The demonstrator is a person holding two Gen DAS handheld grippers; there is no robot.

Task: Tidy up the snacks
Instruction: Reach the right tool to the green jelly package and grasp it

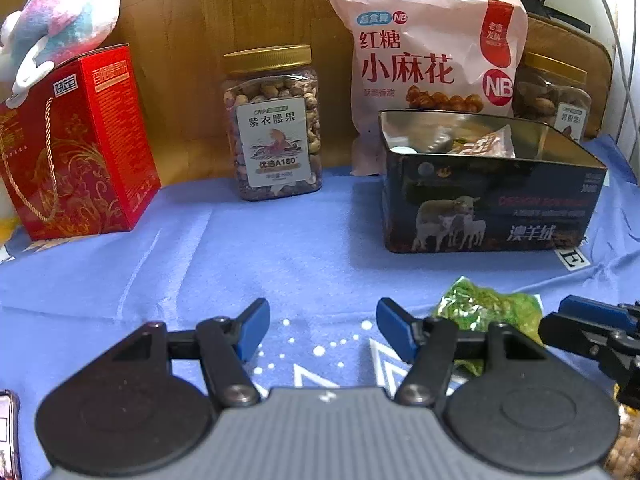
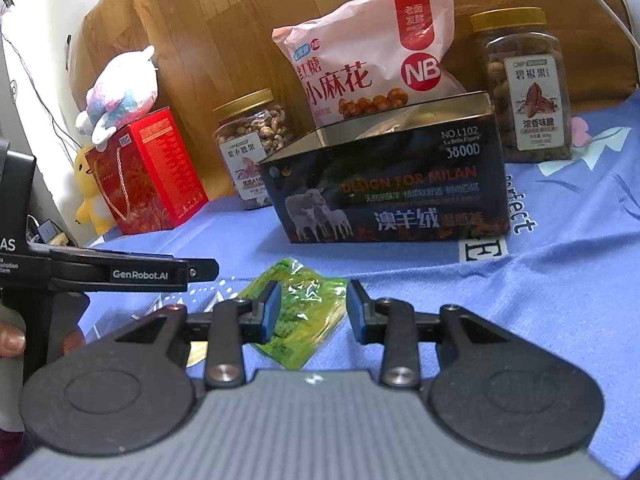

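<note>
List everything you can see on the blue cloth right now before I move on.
green snack packet: one, on the cloth, between the right fingers, not pinched
dark tin: one, open, wrapped snacks inside, centre
pink snack bag: one, upright behind the tin
nut jars: two, clear with gold lids, one left of the bag, one right
red gift box: one, far left
plush toy: one, pastel, atop the red box
yellow plush: one, beside the box
left gripper: open, empty
right gripper: open
</note>
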